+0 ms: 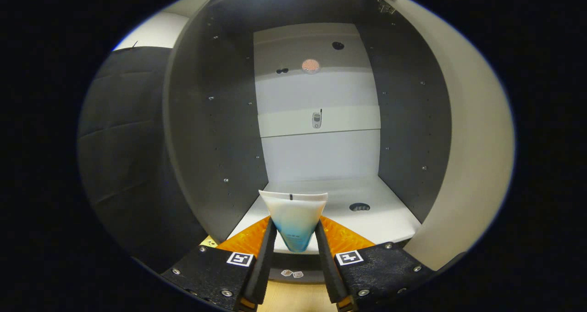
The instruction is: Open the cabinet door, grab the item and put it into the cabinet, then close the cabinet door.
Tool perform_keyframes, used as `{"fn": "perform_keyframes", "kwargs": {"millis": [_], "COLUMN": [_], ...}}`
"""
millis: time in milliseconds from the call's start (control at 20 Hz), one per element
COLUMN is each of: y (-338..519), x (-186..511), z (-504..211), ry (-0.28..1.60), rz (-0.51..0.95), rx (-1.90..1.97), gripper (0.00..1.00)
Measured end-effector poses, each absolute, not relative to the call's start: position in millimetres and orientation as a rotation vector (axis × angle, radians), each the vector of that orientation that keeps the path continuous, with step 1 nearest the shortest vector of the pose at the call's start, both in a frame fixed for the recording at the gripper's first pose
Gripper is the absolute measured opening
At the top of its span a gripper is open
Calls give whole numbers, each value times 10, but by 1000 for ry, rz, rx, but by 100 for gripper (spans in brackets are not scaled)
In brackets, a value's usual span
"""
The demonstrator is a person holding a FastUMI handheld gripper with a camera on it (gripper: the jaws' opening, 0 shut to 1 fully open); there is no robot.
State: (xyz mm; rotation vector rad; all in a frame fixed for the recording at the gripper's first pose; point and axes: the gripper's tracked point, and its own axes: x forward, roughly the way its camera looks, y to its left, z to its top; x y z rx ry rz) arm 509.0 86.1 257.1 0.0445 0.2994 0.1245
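Tool (296, 231) clamped on the tube (294, 220), both fingers pressing it, at the open cabinet (211, 119) mouth. Push forward over the bottom shelf (390, 220) just ahead, lower, then release clear of the hole (359, 207).

No text on the tube (294, 222) is legible.

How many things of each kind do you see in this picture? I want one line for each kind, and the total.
Cabinet, door open: 1
Shelf board inside the cabinet: 1
Squeeze tube, white fading to blue, held between the fingers: 1
Gripper, both fingers pressing on the tube: 1
Total: 4
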Motion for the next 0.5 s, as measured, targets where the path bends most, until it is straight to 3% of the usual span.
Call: {"fn": "perform_keyframes", "kwargs": {"millis": [500], "y": [875], "x": [5681], "z": [2270], "ry": [378], "rz": [62], "rx": [-16], "gripper": [54]}}
